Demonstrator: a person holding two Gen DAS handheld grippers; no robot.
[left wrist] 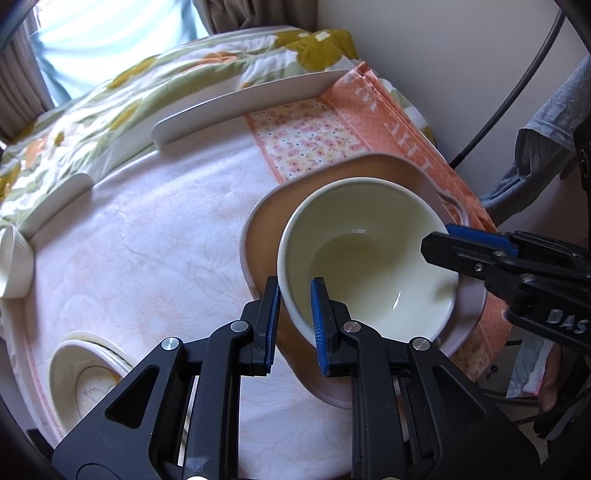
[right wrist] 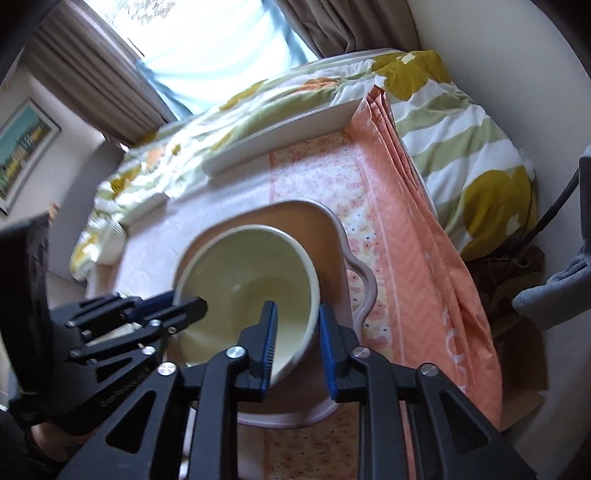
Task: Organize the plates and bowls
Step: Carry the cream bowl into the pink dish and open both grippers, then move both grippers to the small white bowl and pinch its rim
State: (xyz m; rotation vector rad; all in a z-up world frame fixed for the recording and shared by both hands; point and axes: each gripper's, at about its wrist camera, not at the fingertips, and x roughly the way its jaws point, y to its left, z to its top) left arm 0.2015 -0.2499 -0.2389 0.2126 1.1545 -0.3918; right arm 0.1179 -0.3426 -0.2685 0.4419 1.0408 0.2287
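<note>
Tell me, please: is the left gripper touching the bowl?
Touching. In the left wrist view the left gripper has the rim of the bowl pinched between its blue pads, with no gap visible on either side.

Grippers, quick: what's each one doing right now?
Left gripper: shut on the cream bowl's rim.
Right gripper: open, jaws astride the bowl's rim, not pressing.

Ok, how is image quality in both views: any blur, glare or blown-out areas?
Left wrist view: window blown out, bowl sharp with small glints, strong fisheye bending. Right wrist view: window overexposed, bedding and bowl softly smeared; left gripper slightly blurred.
</note>
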